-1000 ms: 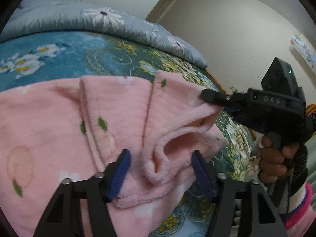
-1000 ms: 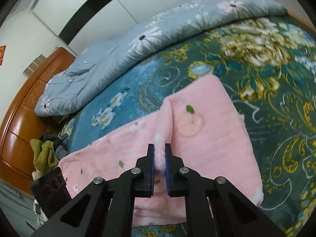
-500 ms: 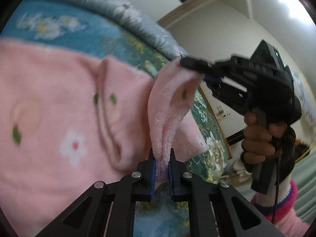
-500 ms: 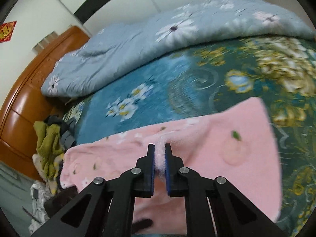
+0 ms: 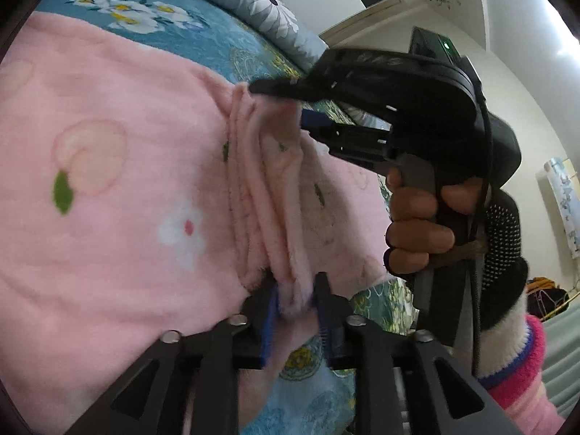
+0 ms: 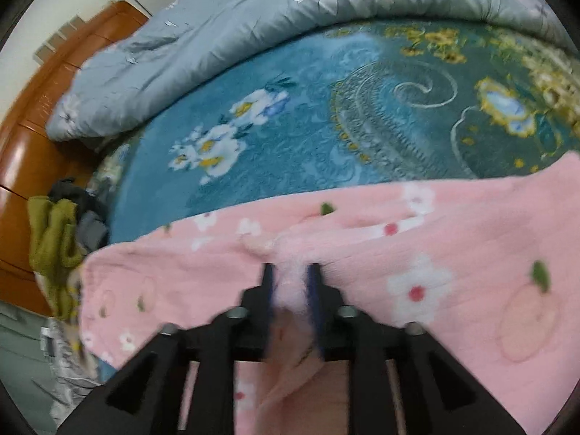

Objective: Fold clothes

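- Your left gripper [image 5: 295, 304] was pinching a bunched edge of the pink fleece garment [image 5: 119, 188], jaws pressed onto the cloth.
- Your right gripper [image 6: 290, 290] was likewise clamped on a fold of the same garment; from the left wrist it showed gripping the cloth higher up [image 5: 279, 105].
- The garment hung partly lifted over the floral bedspread [image 6: 308, 116], its far part resting on the bed near the grey quilt [image 6: 224, 29].
- To fold well, I judged you should keep both pinches level, hold the edge taut, and lay it over squarely.
- No brand, label or writing was readable anywhere.
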### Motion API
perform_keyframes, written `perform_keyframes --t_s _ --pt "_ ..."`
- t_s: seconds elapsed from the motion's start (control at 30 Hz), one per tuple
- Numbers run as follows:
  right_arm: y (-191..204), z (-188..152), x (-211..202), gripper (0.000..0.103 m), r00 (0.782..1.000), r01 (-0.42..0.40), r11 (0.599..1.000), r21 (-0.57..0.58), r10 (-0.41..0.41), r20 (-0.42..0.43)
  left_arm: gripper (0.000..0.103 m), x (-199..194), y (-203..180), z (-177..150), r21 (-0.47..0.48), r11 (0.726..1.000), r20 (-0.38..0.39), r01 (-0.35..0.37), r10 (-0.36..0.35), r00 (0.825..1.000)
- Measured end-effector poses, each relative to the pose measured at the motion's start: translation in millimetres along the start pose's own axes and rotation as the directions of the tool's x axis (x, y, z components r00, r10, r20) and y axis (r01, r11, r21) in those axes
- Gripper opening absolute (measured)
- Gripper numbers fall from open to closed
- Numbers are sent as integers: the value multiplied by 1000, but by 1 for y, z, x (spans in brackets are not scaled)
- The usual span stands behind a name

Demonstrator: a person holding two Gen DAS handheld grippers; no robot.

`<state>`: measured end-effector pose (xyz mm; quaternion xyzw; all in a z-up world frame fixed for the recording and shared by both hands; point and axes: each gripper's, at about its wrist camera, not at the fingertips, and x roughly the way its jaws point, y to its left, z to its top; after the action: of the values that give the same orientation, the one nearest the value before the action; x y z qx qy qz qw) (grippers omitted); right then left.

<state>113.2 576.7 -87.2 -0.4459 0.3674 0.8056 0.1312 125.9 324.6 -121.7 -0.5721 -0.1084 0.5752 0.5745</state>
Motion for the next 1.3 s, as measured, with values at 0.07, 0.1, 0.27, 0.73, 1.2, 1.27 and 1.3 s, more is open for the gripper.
perform_keyframes --t_s 0.07,0.1,0.27,0.73,1.2,1.27,1.3 --pt "-2 -3 -15 56 996 -79 997 0 79 32 47 -7 -2 0 1 1000 16 -3 3 1000" --pt "-3 -4 -23 56 994 -97 995 -3 97 50 53 -11 -3 0 2 1000 30 -5 5 1000" --pt "-20 -29 -78 60 973 -135 991 1 133 186 70 -16 2 11 -40 999 68 -34 36 997" --pt "-131 -165 -150 60 878 -290 914 284 136 459 66 27 -2 46 -63 997 -14 43 -44 999" --pt "-147 -197 -161 60 867 -319 893 317 140 479 14 -42 -51 65 189 973 181 -129 95 979" --pt "-146 -198 -158 60 868 -322 894 312 147 473 14 -45 -34 59 183 963 186 -198 164 969" --pt "-146 -199 -155 60 870 -321 894 312 148 470 14 -45 -24 56 172 958 183 -229 197 963"
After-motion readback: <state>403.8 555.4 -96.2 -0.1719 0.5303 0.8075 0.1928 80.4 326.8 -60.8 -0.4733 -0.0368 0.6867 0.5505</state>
